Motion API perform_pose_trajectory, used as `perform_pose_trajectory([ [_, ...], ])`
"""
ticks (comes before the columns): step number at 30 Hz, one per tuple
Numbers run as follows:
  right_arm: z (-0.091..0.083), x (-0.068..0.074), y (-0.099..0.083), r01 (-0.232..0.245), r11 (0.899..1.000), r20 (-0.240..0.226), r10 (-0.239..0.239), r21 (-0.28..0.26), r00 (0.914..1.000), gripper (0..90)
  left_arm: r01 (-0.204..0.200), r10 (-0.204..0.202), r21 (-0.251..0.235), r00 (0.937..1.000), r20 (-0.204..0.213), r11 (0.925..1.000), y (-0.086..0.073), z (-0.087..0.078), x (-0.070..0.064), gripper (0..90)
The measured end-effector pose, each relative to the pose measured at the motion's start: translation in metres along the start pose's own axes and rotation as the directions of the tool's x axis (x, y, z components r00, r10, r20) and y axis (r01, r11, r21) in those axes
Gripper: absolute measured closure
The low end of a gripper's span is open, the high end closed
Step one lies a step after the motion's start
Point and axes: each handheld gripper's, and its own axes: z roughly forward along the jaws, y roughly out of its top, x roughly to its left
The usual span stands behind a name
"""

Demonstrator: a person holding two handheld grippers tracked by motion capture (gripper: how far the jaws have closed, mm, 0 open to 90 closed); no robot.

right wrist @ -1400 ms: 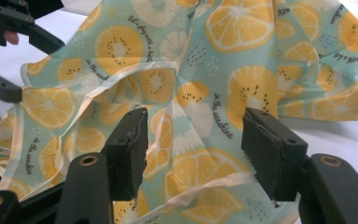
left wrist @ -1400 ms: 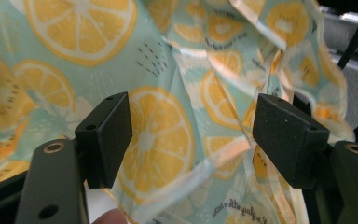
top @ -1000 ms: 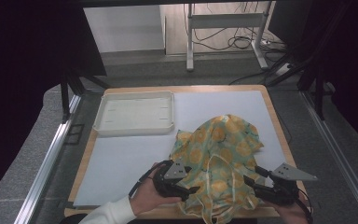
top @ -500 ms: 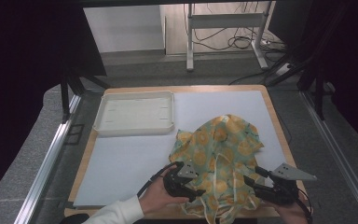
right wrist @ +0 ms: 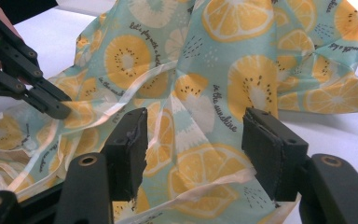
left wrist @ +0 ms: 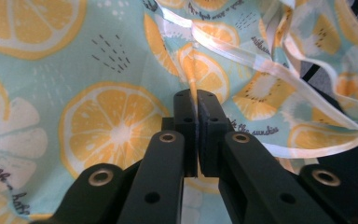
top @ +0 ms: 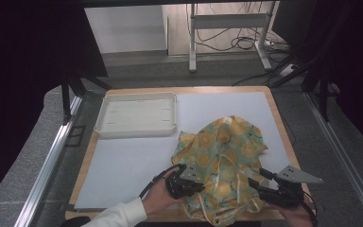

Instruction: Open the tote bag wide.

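Two grippers at a crumpled lemon-print cloth (top: 222, 161), lower right of the high view.

The cloth's near edge is partly hidden behind both grippers in the high view, and its folds cover whatever lies under them. In the left gripper view the cloth runs past every edge of the frame. The left gripper (left wrist: 196, 100) has its jaws pressed together, pinching a ridge of cloth at its tips. The right gripper (right wrist: 193, 140) stands spread wide, with cloth lying between and beneath its jaws; whether they touch it is hard to tell. The cloth lies bunched on the white mat (top: 123, 161), right of the empty tray (top: 137, 115) at upper left.
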Motion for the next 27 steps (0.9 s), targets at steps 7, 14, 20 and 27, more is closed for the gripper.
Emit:
perform_pose_trajectory([
  [7,-0.011,0.000,0.001,-0.005,0.999,0.003,0.005,-0.032,1.0000,40.8,0.044,-0.043,-0.045,0.9991,0.004,0.9981,-0.006,-0.013,0.006,88.8],
  [14,-0.016,0.013,0.004,0.035,0.999,-0.011,-0.035,-0.037,0.9993,40.8,0.049,-0.049,-0.052,0.9988,0.003,0.9975,-0.009,-0.018,0.009,88.8],
  [20,-0.002,0.020,0.006,0.092,0.995,-0.019,-0.092,0.022,0.9956,40.2,0.054,-0.054,-0.053,0.9985,0.006,0.9972,-0.009,-0.017,0.008,88.8],
  [27,0.014,0.006,-0.008,0.081,0.987,0.006,-0.083,0.142,0.9966,32.7,0.055,-0.055,-0.043,0.9985,0.002,0.9975,-0.011,-0.019,0.012,88.9],
])
